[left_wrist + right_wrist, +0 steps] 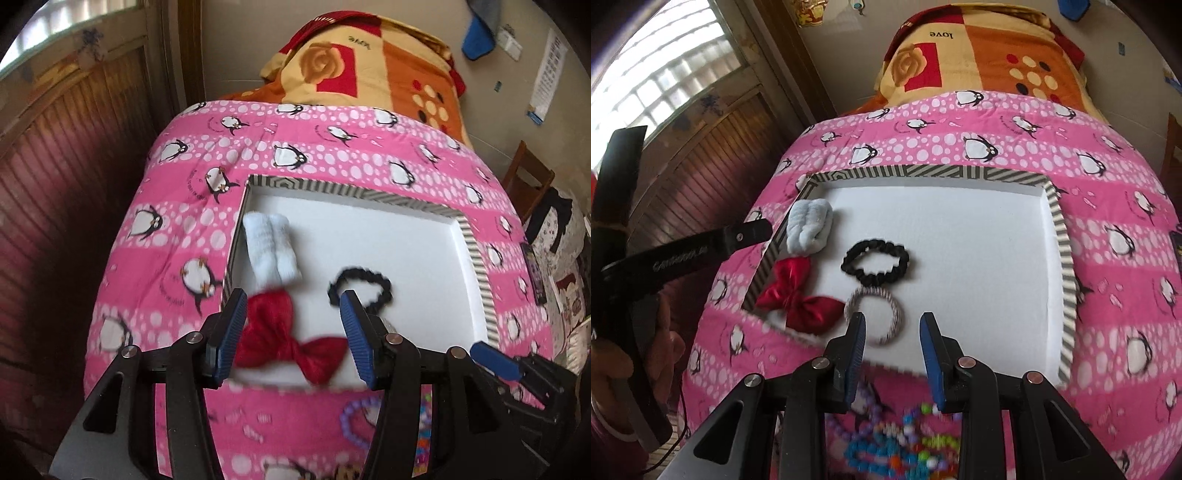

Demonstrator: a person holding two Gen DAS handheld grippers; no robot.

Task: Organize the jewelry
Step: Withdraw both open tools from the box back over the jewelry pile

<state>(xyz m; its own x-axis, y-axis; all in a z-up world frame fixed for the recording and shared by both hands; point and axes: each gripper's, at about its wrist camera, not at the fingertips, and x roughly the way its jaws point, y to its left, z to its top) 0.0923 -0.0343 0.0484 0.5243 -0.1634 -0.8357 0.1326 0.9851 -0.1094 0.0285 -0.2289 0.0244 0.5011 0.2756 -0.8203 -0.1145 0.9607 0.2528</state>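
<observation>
Both grippers — left gripper (pixel 293 330), right gripper (pixel 892 345) — are hanging released and empty over the tray (pixel 1058 236). The hair ties are lying inside it; the beads (pixel 886 439) are waiting on the bed.

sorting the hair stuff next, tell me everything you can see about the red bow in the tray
The shiny red satin-looking bow lies flat in the near-left corner of the shallow white tray with the grey striped rim. It has two puffed, creased lobes pinched at a knotted centre, set diagonally. Its upper lobe meets the pale blue fluffy hair tie; its lower lobe reaches the grey striped elastic ring, though contact is unclear. The left gripper hovers open over it, not gripping.
</observation>
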